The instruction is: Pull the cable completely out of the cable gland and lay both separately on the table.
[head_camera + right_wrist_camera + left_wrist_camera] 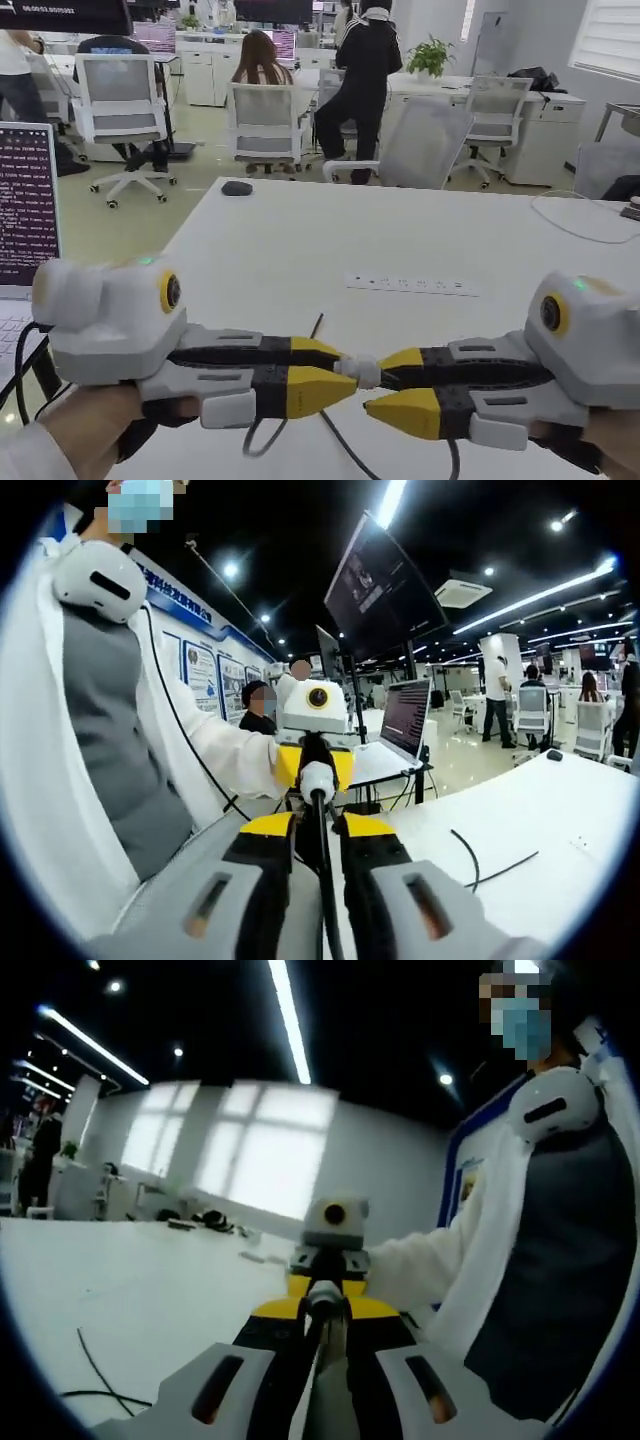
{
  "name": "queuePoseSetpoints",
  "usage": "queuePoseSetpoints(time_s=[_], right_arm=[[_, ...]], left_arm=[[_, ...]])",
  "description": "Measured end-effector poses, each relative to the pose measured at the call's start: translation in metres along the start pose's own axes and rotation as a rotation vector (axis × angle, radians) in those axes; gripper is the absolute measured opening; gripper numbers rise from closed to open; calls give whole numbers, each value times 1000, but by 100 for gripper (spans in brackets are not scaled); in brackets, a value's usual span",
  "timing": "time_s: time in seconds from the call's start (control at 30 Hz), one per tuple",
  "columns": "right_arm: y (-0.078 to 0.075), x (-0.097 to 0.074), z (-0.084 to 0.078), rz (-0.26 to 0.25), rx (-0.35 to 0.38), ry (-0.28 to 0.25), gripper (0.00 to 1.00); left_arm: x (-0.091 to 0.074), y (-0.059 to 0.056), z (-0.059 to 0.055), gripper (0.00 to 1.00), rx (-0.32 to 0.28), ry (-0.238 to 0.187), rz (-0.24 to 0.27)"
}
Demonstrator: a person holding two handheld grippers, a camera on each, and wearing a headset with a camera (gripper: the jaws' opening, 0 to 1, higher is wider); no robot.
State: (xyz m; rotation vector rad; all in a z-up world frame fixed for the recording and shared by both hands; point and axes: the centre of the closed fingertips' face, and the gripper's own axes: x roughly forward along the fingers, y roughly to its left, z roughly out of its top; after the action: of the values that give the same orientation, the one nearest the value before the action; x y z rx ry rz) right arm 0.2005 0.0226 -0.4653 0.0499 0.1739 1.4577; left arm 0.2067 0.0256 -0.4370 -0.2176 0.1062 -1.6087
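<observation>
**Office workbench: gland and cable gripped nose to nose, ready for the pull**

White table (430,240) lies under both tools, with desks and chairs beyond. The left gripper (346,371) has its jaws drawn narrow around the white cable gland (360,371). The right gripper (377,385) meets it tip to tip, jaws pinched on the black cable (322,880) just beside the gland. Both things are held above the table, and the cable's slack hangs in loops below. The cable seems not yet out of the gland. A clean pull would draw the hands apart along the cable's own line, with no bend at the gland's mouth. Hold the gland steady, and regrip close to it if the cable slips.
</observation>
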Motion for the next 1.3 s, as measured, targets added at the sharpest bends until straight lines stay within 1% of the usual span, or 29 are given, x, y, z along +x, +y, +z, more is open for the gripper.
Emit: queuePoseSetpoints(time_s=[0.03,0.07,0.1,0.17,0.23,0.27,0.3,0.33,0.37,0.4,0.43,0.47,0.5,0.57,0.63,0.67,0.73,0.77,0.83,0.9,0.93,1.0,1.07,1.1,1.2,1.23,1.3], right_arm=[[0,-1,0,-2,4,-4,15],[1,-1,1,-1,13,-15,13],[2,-2,2,0,13,-19,13],[3,-2,5,-11,-9,-24,14],[2,-3,7,-19,-46,-26,12],[-1,-4,8,-33,-69,-24,10],[0,-4,6,-25,-79,-15,8],[-1,-4,5,-26,-74,-7,5],[0,-4,4,-25,-81,-8,3],[0,-4,4,-27,-80,-12,2],[-1,-4,5,-32,-76,-15,2],[-2,-4,5,-37,-77,-18,2],[-1,-5,5,-33,-68,-21,2],[0,-6,6,-27,-67,-25,2],[4,-5,5,-3,-75,-20,1],[6,-4,4,0,-85,-15,1],[8,-2,5,5,-101,-20,1],[9,-1,9,6,-91,-43,1],[8,-2,11,4,-86,-54,1],[7,-2,14,1,-88,-61,1],[8,-3,14,3,-86,-65,1],[8,-4,15,6,-85,-68,1],[8,-5,15,8,-80,-69,1],[7,-5,14,3,-79,-68,1],[7,-7,14,2,-65,-70,2],[7,-7,13,2,-58,-68,2],[7,-8,11,10,-73,-54,2]], left_arm=[[-1,-2,0,16,9,4,-2],[-2,0,-1,16,27,13,6],[-2,0,-4,16,57,27,12],[-2,-2,-6,16,66,38,6],[-1,-2,-9,16,79,49,9],[0,-2,-10,16,88,52,9],[0,-2,-11,16,92,48,13],[0,0,-9,16,97,33,20],[0,0,-8,16,94,29,20],[1,2,-8,16,85,25,26],[1,2,-7,17,90,21,29],[1,3,-7,17,112,12,36],[2,3,-7,17,120,11,34],[2,4,-6,17,107,4,38],[4,3,3,21,76,-48,27],[5,4,6,27,76,-62,29],[8,6,5,32,91,-57,31],[10,6,1,32,87,-34,19],[12,4,-5,33,55,-16,-6],[15,3,-9,35,52,-7,-5],[15,3,-10,34,54,-5,-4],[16,2,-12,29,66,0,-7],[16,2,-13,19,63,10,-8],[17,2,-13,18,68,4,-15],[17,2,-12,18,65,-5,-5],[17,2,-12,18,69,-5,-3],[18,2,-14,17,70,3,-4]])
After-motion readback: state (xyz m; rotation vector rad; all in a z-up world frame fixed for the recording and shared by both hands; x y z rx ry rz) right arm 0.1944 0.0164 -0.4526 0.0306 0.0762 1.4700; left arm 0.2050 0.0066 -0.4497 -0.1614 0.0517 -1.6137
